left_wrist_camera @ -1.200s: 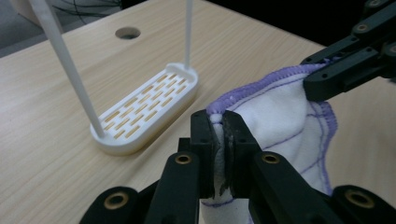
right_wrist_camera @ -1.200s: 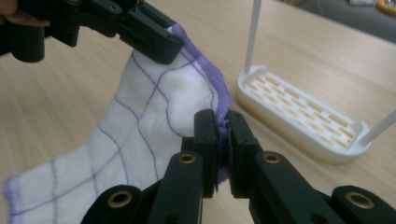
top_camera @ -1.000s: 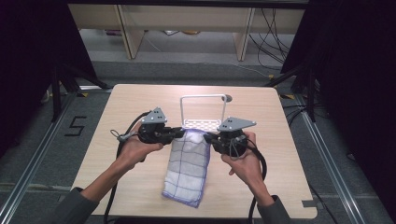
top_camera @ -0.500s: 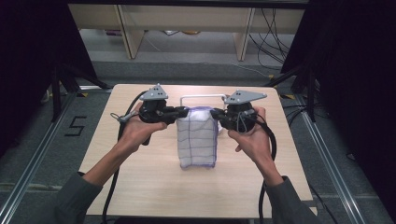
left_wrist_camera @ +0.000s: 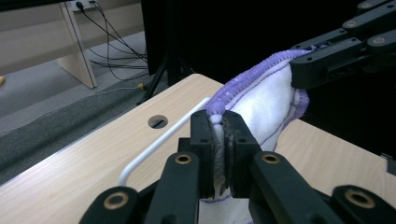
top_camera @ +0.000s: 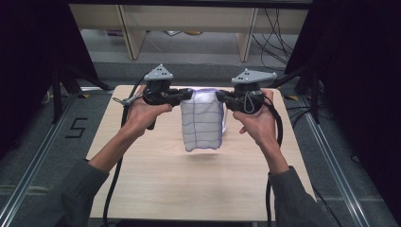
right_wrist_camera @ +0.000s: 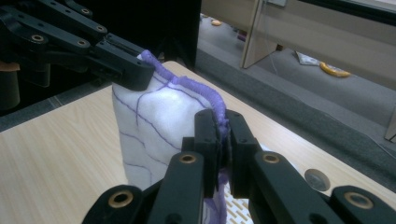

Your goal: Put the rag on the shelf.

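Cloth [top_camera: 202, 122]: white, checked with thin purple lines, purple stitched hem. Held up in the air above the surface [top_camera: 156, 189], top edge stretched level between the two grippers, the rest hanging straight down; its lower edge hangs clear of the wood in the high view. Position: just past the middle of the surface, toward 12 o'clock.

Left gripper [top_camera: 185, 95]: at 9 o'clock of the cloth, held in the person's left hand [top_camera: 142, 113]. Jaws closed on the cloth's top left corner; in the left gripper view the hem [left_wrist_camera: 243, 84] is pinched flat between the two black jaws, with white fabric showing in the seam.

Right gripper [top_camera: 222, 97]: at 3 o'clock of the cloth, held in the right hand [top_camera: 255, 124]. Jaws closed on the top right corner; the right gripper view shows the purple hem [right_wrist_camera: 196, 91] running into the closed jaws.

Rack [left_wrist_camera: 154, 149]: bent white wire rail, standing on the surface behind the cloth toward 12 o'clock. A perforated white base [right_wrist_camera: 240, 209] shows beneath the right gripper's jaws.

Surface: pale wood, with a round hole [left_wrist_camera: 158, 122] near its far edge.

Cables [top_camera: 113, 184]: black, trailing from each gripper back along the forearms toward 6 o'clock.
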